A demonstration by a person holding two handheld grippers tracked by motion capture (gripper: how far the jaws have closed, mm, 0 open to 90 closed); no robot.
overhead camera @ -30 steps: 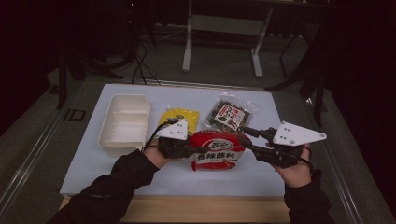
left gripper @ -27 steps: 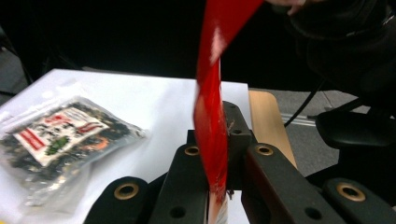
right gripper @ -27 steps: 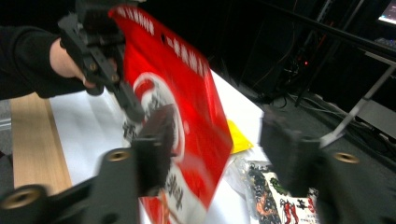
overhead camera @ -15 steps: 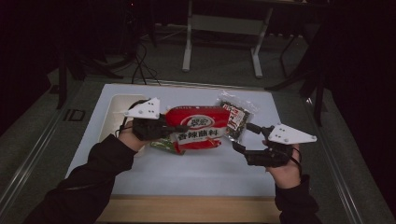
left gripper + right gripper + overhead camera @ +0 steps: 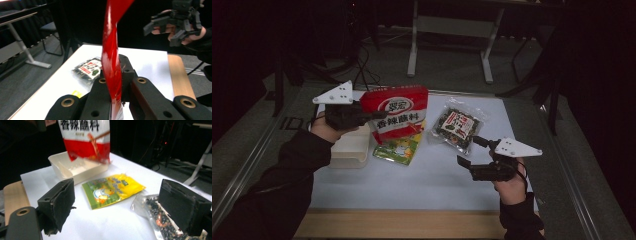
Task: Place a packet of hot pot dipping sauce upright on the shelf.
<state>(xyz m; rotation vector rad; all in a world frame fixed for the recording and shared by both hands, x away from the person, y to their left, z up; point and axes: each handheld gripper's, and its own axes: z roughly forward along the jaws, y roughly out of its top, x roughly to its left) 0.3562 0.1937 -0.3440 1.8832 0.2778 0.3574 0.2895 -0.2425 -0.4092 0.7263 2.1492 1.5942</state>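
Red packet (image 5: 398,114): clamped at its edge in the left claw (image 5: 362,116), held upright above the desk (image 5: 432,180).
Left claw: jaws tight on the packet.
Right claw (image 5: 468,152): jaws wide apart — just been opening, nothing between them.
Yellow-green packet (image 5: 112,189): flat — ahead of the right claw.
Dark snack bag (image 5: 456,125): just beyond the right claw.
White tray (image 5: 75,169): below the red packet.

High view overhead, claw views close, sharing table (image 5: 437,185)

A yellow-green packet (image 5: 398,148) lay beside my white tray (image 5: 347,150); a dark snack bag (image 5: 455,125) sat apart.
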